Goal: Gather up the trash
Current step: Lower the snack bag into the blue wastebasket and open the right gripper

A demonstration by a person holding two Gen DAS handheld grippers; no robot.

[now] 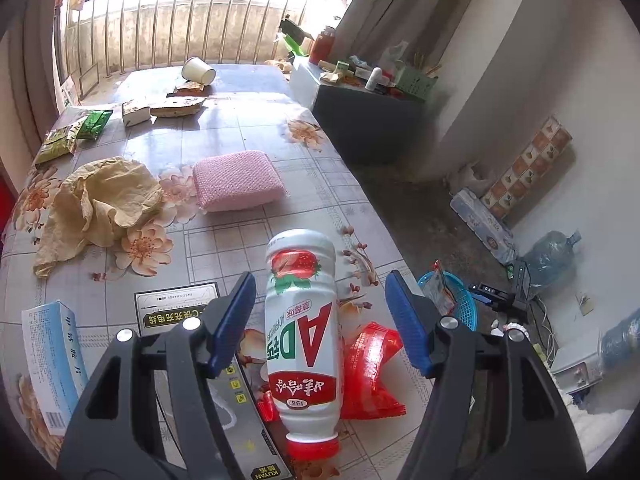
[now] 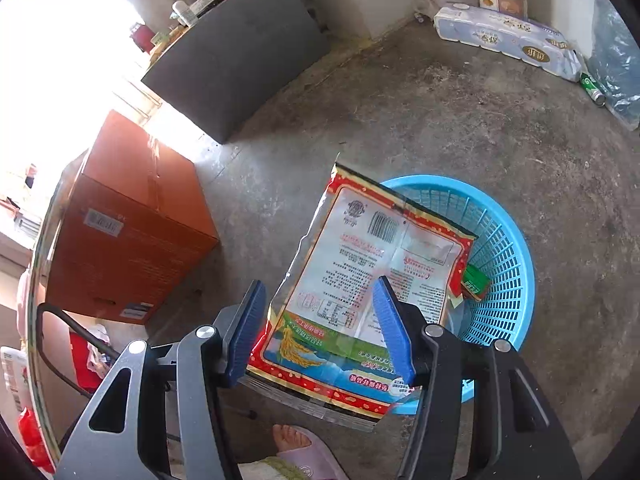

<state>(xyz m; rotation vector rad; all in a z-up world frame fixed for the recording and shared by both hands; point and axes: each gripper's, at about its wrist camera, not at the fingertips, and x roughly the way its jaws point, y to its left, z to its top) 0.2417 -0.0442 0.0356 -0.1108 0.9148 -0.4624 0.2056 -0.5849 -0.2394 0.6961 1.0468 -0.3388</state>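
Note:
In the left wrist view my left gripper is open around a white strawberry drink bottle with a red cap that lies on the table; the blue pads stand apart from its sides. A red wrapper lies under it. In the right wrist view my right gripper is open above the floor, with a large red-edged snack bag between its pads, resting on the rim of the blue basket. A small green packet lies in the basket.
On the flowered table lie crumpled brown paper, a pink sponge, green packets, a paper cup and boxes. An orange carton and a grey cabinet stand on the floor near the basket.

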